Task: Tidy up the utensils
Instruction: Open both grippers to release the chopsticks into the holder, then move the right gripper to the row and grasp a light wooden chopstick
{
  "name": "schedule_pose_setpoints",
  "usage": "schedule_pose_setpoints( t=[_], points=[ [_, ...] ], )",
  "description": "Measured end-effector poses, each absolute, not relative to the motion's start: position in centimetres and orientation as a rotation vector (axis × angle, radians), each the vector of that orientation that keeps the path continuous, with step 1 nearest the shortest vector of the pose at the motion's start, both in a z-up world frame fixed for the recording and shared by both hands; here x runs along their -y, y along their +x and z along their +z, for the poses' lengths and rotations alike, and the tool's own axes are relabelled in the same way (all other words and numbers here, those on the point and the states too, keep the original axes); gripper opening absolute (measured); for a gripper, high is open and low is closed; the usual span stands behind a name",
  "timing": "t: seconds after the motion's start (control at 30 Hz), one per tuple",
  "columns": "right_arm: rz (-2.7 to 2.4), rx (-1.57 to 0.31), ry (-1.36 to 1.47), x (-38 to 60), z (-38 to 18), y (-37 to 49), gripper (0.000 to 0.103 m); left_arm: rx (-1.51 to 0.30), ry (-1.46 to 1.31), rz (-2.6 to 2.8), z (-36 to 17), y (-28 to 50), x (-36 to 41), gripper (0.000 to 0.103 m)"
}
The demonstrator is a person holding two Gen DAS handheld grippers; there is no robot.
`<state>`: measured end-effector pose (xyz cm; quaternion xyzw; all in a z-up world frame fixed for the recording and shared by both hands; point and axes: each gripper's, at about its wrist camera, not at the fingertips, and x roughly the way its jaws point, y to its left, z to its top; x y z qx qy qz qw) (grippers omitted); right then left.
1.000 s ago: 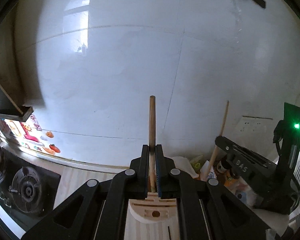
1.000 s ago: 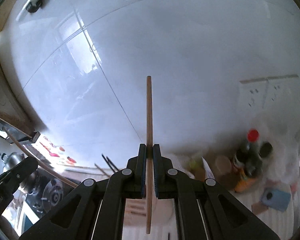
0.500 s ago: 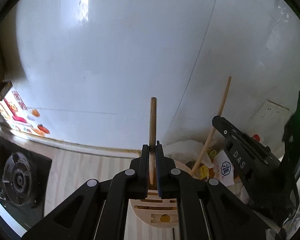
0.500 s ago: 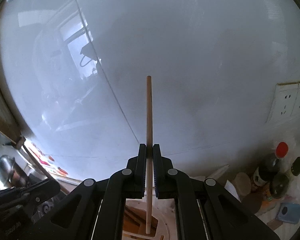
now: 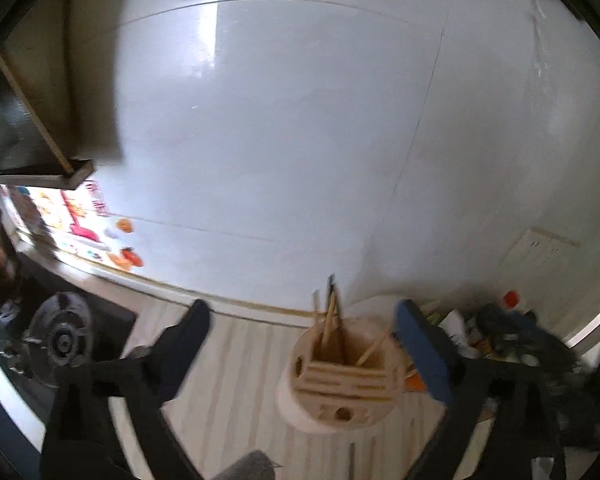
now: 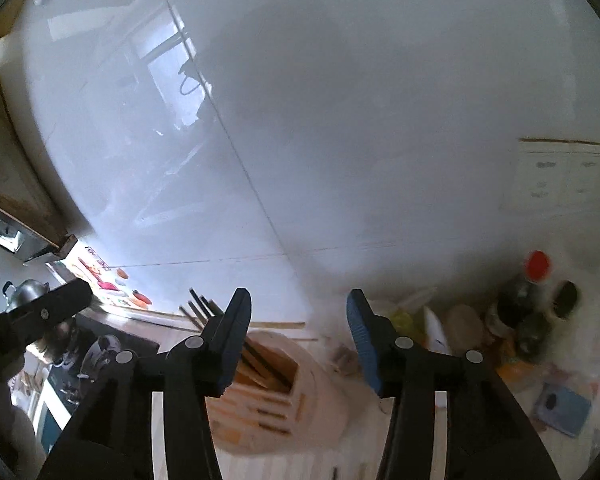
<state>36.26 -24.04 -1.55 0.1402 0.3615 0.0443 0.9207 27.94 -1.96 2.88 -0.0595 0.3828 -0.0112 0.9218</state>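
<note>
Left gripper (image 5: 304, 334) and right gripper (image 6: 298, 312) both just sprung apart, nothing between the jaws, above the wooden utensil holder (image 5: 336, 384) holding chopsticks (image 5: 330, 312).

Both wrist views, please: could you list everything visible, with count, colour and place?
Utensil holder: one, pale wood, on the striped counter between the grippers.
Chopsticks: several, wooden and dark, standing in the holder.
Counter: one, light striped, below the wall.
Wall: white tiles, behind everything.
Gas stove: one, black, far left.
Kettle: one, metallic, left edge.
Bottles: a few, dark, one red-capped, right.
Blue packet: one, lower right.
Left gripper: black, jaws wide, just opened, nothing gripped.
Right gripper: black, blue pads, just opened, nothing gripped.
</note>
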Motion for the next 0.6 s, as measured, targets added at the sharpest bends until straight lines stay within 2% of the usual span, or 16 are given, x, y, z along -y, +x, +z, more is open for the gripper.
schedule_pose_setpoints(
  t=[0.07,0.1,0.3,0.6],
  points=[
    [0.078,-0.736,0.313,25.3,-1.8,34.0,0.073,-0.793,-0.100,0.001,1.7,26.7,2.1,0.103],
    [0.069,-0.737,0.321,25.7,-2.0,33.1,0.083,-0.800,-0.091,0.007,1.1,26.2,2.1,0.103],
    [-0.040,-0.779,0.348,28.4,-5.6,28.1,0.096,-0.934,-0.062,0.025,-6.7,23.4,2.5,0.103],
    [-0.164,-1.011,0.320,31.5,-15.7,24.0,0.094,-1.119,0.032,0.028,-15.4,20.7,6.5,0.103]
  ],
)
